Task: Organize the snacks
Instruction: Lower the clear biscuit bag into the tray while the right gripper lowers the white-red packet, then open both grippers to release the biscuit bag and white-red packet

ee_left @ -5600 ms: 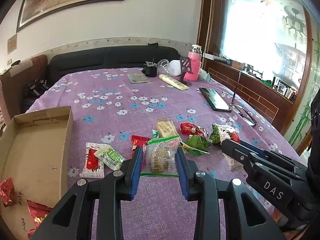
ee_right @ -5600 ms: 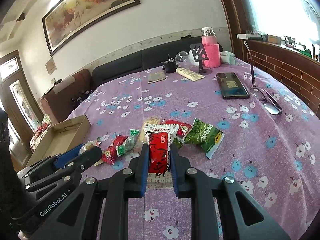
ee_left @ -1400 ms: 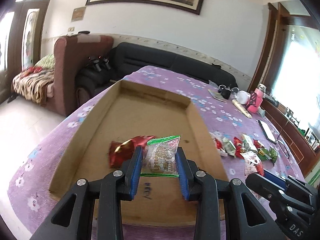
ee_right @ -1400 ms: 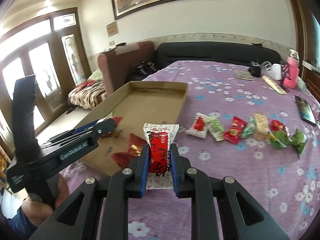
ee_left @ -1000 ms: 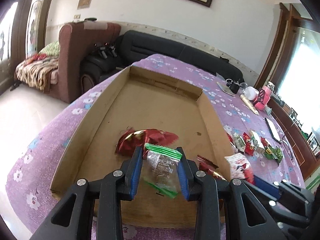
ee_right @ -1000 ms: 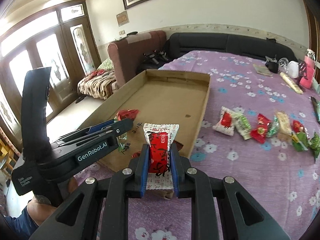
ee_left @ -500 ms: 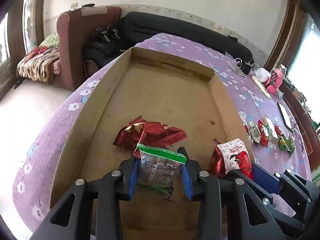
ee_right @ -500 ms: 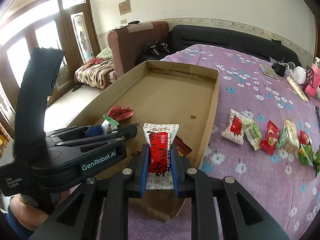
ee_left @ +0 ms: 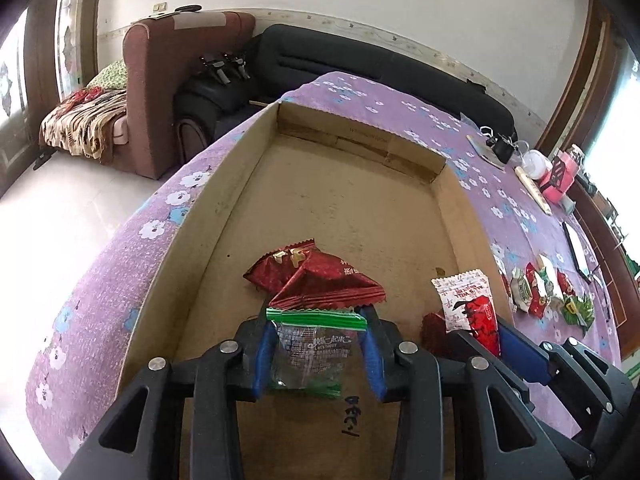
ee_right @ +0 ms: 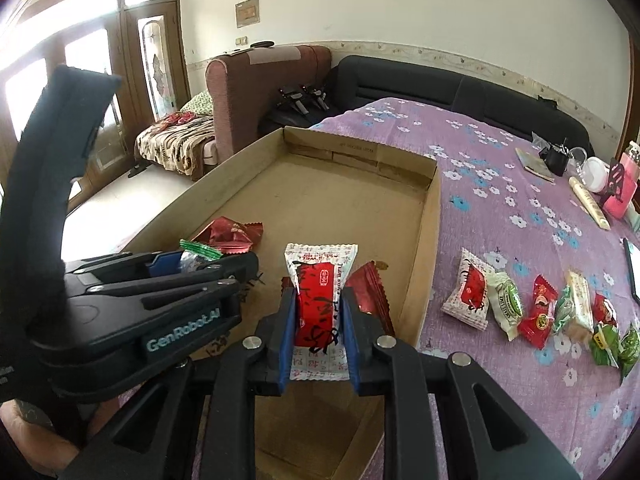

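Observation:
A shallow cardboard box (ee_left: 340,208) lies on the purple flowered tablecloth. My left gripper (ee_left: 318,320) is low inside the box, its jaws a little apart. A clear packet with green seals (ee_left: 312,356) lies loose between them on the box floor, just behind two red foil packets (ee_left: 316,276). My right gripper (ee_right: 318,296) is shut on a red-and-white packet (ee_right: 318,300), upright over the box's (ee_right: 320,200) near right part. A dark red packet (ee_right: 370,288) lies under it. The left gripper (ee_right: 248,260) is close on its left.
Several loose snacks (ee_right: 520,304) lie in a row on the cloth right of the box. A phone (ee_left: 576,246), a pink bottle (ee_right: 622,188) and small items stand at the far right. The table's left edge drops to the floor; an armchair (ee_right: 256,88) and black sofa stand behind.
Both grippers travelled from the snack row to the box. The left jaws widened and the clear packet tipped down onto the box floor. The right gripper moved over the box, still holding its packet.

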A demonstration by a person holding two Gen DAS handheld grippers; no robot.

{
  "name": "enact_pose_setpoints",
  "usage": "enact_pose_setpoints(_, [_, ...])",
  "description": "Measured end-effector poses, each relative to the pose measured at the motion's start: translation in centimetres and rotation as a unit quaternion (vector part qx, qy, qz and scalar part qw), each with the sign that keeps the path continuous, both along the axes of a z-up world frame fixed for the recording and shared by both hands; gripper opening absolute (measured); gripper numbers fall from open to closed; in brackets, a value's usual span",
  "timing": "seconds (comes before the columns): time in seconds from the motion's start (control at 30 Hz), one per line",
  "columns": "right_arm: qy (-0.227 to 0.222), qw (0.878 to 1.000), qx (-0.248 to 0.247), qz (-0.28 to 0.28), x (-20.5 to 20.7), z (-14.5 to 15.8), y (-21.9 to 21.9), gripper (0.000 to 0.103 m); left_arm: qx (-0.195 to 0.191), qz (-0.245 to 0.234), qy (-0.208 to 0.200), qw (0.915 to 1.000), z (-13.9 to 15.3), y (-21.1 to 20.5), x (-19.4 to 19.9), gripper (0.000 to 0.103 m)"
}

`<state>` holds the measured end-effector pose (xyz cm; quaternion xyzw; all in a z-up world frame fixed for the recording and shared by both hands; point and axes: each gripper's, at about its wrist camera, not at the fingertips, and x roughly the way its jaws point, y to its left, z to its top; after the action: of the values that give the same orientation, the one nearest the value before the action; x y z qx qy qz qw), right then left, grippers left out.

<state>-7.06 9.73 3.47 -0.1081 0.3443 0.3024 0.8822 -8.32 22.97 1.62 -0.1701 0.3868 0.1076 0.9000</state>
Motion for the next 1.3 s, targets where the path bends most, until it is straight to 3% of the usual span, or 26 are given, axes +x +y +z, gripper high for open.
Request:
enact_pose_setpoints(0.23, [0.011, 1.000, 0.017, -0.008, 0.2, 0.0, -0.7, 0.022, 0.001, -0.003, -0.003, 1.0000, 0.1, -0.1, 0.0, 0.041])
enact_pose_setpoints(0.6, [0.019, 0.999, 0.026, -0.011, 0.4, -0.1, -1.1, 0.024, 0.004, -0.007, -0.011, 0.9999, 0.2, -0.4, -0.1, 0.055])
enact_pose_setpoints(0.67, [0.015, 1.000, 0.025, -0.010, 0.3, -0.1, -1.0, 0.026, 0.007, -0.007, -0.014, 0.9998, 0.3, -0.5, -0.2, 0.059])
enact_pose_setpoints(1.07, [-0.013, 1.000, 0.014, -0.002, -0.9, 0.1, -0.6, 0.035, 0.004, -0.010, -0.021, 0.9997, 0.4, -0.4, -0.4, 0.059])
enact_pose_setpoints(1.3, [-0.019, 1.000, 0.014, -0.002, -1.6, 0.1, -0.9, 0.047, 0.002, -0.009, -0.022, 0.9997, 0.4, -0.4, -0.4, 0.059])
